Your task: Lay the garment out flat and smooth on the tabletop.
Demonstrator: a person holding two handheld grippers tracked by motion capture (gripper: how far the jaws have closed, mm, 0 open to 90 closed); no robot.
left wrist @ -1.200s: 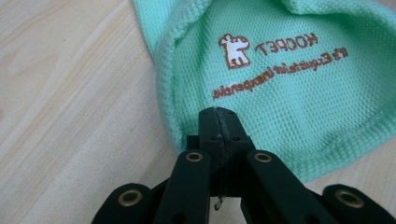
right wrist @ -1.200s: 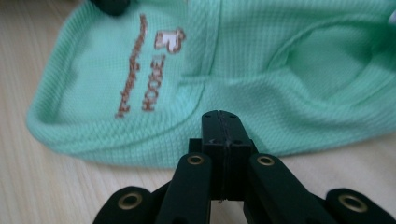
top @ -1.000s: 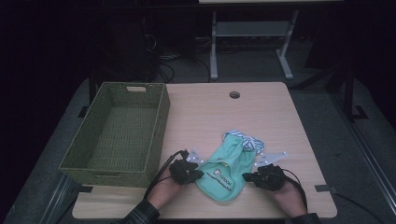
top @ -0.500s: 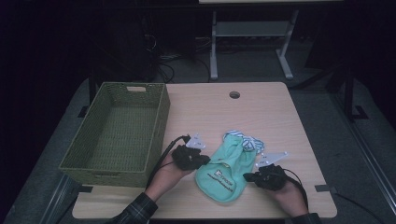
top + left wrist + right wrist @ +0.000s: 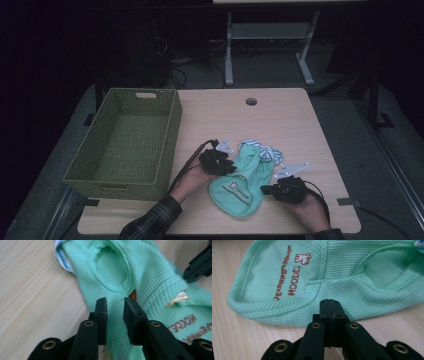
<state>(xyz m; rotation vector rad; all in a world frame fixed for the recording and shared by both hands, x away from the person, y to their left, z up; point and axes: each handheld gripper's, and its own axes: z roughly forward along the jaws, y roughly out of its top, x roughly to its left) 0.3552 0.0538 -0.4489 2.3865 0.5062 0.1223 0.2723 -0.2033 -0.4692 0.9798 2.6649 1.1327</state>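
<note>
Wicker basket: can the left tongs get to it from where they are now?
Probably yes. The left tongs sit at the green garment's left edge, jaws just opening, nothing gripped. Only bare table lies between them and the basket; its top is open.

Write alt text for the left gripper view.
The left gripper, its two black jaws slightly apart, hovers over a mint-green waffle-knit garment lying on a light wooden table. The right gripper shows at the upper right edge.
</note>
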